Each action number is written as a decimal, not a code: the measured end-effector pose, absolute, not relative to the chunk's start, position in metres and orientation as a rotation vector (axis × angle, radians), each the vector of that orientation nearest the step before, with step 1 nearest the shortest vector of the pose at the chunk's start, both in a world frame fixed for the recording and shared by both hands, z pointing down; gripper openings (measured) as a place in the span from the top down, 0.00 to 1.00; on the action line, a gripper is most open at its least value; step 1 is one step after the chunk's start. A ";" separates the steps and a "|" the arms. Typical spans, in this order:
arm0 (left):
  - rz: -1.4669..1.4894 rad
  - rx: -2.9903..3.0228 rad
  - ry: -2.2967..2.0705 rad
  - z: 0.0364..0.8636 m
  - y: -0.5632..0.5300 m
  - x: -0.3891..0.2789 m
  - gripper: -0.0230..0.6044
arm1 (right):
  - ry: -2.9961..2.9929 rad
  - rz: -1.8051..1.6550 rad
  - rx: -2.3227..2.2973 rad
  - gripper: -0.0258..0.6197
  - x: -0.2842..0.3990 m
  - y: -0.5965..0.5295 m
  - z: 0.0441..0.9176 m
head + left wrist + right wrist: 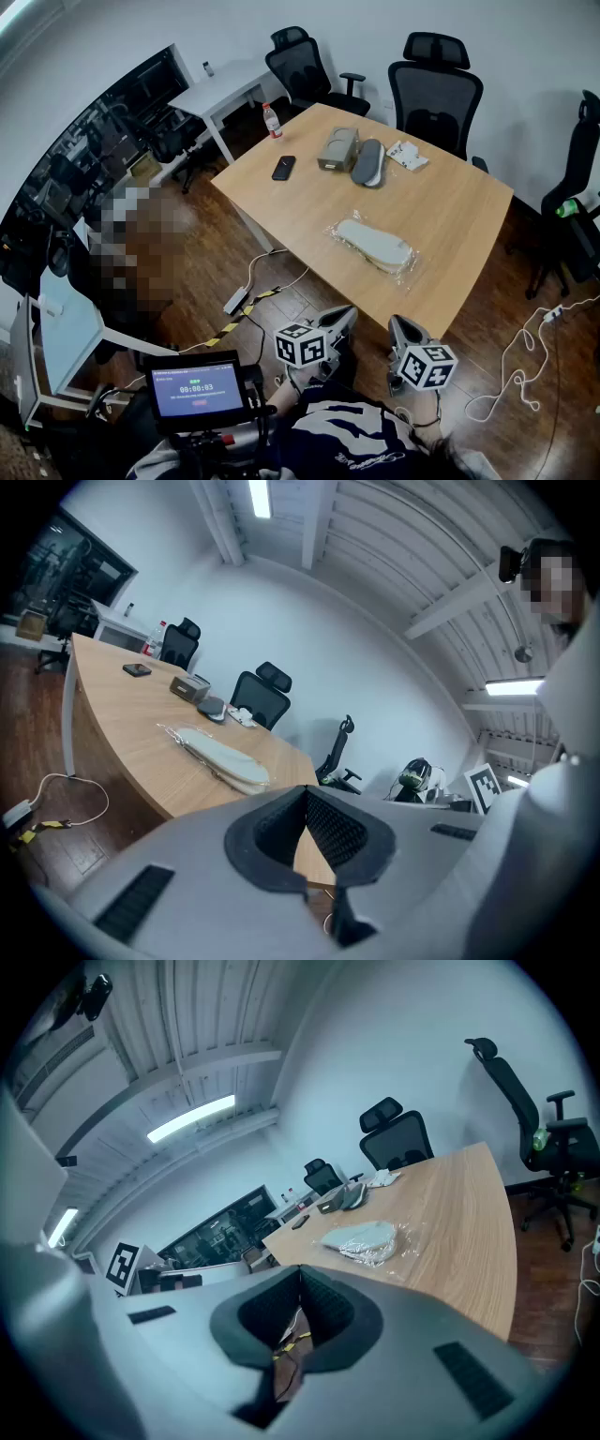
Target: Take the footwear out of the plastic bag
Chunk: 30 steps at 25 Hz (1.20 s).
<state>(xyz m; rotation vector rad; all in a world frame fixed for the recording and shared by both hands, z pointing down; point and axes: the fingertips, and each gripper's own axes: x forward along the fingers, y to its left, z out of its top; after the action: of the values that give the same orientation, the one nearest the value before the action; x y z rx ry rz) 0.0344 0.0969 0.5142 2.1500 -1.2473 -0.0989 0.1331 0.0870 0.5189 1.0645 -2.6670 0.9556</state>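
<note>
Well, not started: left claw and right claw pinched together, empty (well short of the surface); next job, I'd say, is reaching the plastic bag holding the footwear.

Bagged footwear lies on the table (phone and box behind it).

The right gripper has its jaws closed together, empty; beyond them a pale slipper lies inside a clear plastic bag on the wooden table; black office chairs stand behind.
</note>
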 end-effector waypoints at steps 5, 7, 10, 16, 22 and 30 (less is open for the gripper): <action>-0.104 2.144 -1.229 0.522 0.049 0.006 0.96 | -2.655 0.971 1.089 0.96 0.109 0.043 0.521; -0.099 2.139 -1.214 0.523 0.030 -0.009 0.96 | -2.651 0.984 1.098 0.96 0.092 0.026 0.519; -0.095 2.122 -1.193 0.522 0.000 -0.035 0.96 | -2.637 1.005 1.107 0.96 0.066 -0.001 0.517; -0.138 2.029 -1.182 0.539 -0.054 -0.102 0.95 | -2.601 1.017 1.133 0.96 0.017 -0.057 0.521; -0.070 1.945 -1.148 0.577 -0.107 -0.145 0.93 | -2.538 1.042 1.237 0.96 -0.004 -0.098 0.533; -0.007 1.773 -1.048 0.631 -0.143 -0.155 0.70 | -2.396 1.098 1.457 0.96 0.022 -0.111 0.547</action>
<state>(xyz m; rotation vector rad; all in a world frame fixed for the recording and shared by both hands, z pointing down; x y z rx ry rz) -0.1547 -0.1433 0.6307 1.7728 -1.0481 -0.0072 0.0216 -0.1112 0.5467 1.4568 -2.3959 1.0983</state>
